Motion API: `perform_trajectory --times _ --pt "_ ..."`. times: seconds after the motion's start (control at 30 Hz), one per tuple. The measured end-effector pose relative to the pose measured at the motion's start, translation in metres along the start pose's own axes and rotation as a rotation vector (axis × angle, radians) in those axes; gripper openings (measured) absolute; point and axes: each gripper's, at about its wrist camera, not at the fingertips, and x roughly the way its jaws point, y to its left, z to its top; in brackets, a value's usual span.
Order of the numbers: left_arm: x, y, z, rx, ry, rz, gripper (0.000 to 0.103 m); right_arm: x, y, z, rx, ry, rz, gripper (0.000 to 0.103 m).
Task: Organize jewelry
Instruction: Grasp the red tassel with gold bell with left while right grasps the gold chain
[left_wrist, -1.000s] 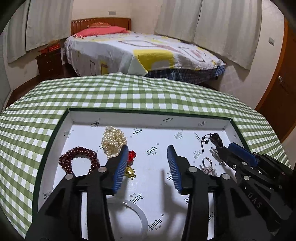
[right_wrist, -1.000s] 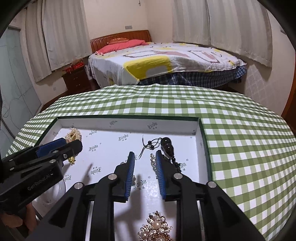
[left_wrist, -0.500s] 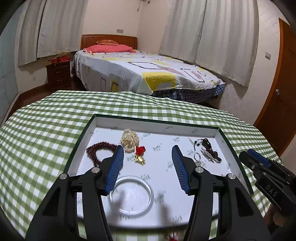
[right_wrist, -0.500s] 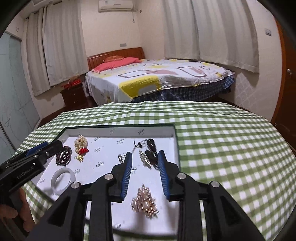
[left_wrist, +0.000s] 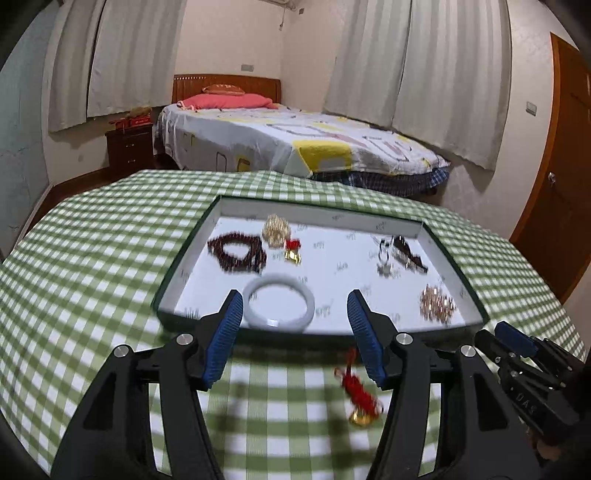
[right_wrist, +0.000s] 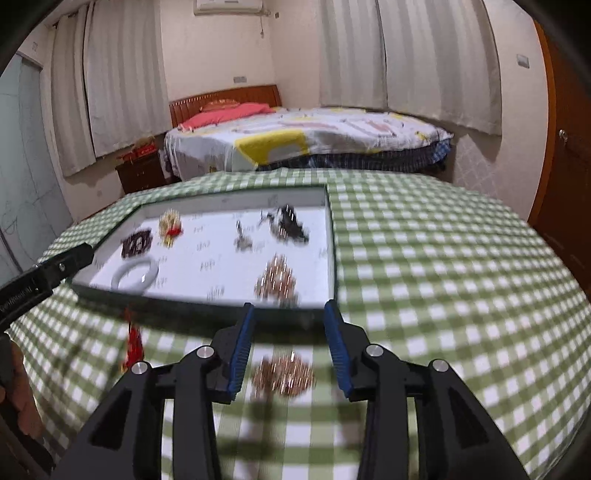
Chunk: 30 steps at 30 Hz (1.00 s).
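A white-lined tray (left_wrist: 192, 254) (right_wrist: 328, 229) on the green checked table holds a dark red bead bracelet (left_wrist: 236, 251), a pearl cluster (left_wrist: 275, 229), a white bangle (left_wrist: 280, 304) (right_wrist: 135, 275), a dark corded pendant (left_wrist: 406, 253) and a gold brooch (left_wrist: 437, 304) (right_wrist: 277, 282). A red tassel with a gold charm (left_wrist: 360, 395) (right_wrist: 133, 343) and a second gold brooch (right_wrist: 284, 374) lie on the cloth in front of the tray. My left gripper (left_wrist: 295, 332) is open and empty above the tray's near edge. My right gripper (right_wrist: 290, 343) is open and empty above the second brooch.
The round table (left_wrist: 92, 258) has a green checked cloth. Behind it stand a bed (left_wrist: 295, 147), a dark nightstand (left_wrist: 129, 147) and curtains. A wooden door (left_wrist: 561, 184) is at the right. The right gripper shows in the left wrist view (left_wrist: 517, 354).
Both grippers have pulled back and up from inside the tray to its near edge. The right gripper's jaws have opened wider. The tassel and second brooch on the cloth have come into view.
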Motion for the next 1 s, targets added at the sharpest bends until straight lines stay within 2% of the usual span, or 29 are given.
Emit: perform_trajectory --times 0.2,0.6,0.63,0.7,0.77,1.0 --pt "-0.007 -0.001 -0.019 0.016 0.026 0.007 0.058 0.002 0.009 -0.009 -0.022 0.025 0.008 0.046" --pt "-0.003 -0.004 -0.034 0.012 0.069 0.002 0.058 0.024 0.009 -0.014 -0.007 0.147 -0.013 0.046" --pt "-0.002 -0.005 -0.035 0.015 0.073 0.001 0.058 0.024 0.009 -0.014 -0.011 0.148 -0.014 0.044" --pt "0.000 -0.007 -0.036 0.017 0.080 -0.003 0.059 0.022 0.011 -0.016 -0.022 0.144 -0.005 0.026" --pt "0.001 -0.011 -0.038 0.022 0.090 -0.009 0.060 0.022 0.012 -0.016 -0.031 0.144 0.009 0.020" --pt "0.008 -0.022 -0.041 0.034 0.123 -0.026 0.062 0.016 0.011 -0.020 -0.025 0.140 0.036 0.017"
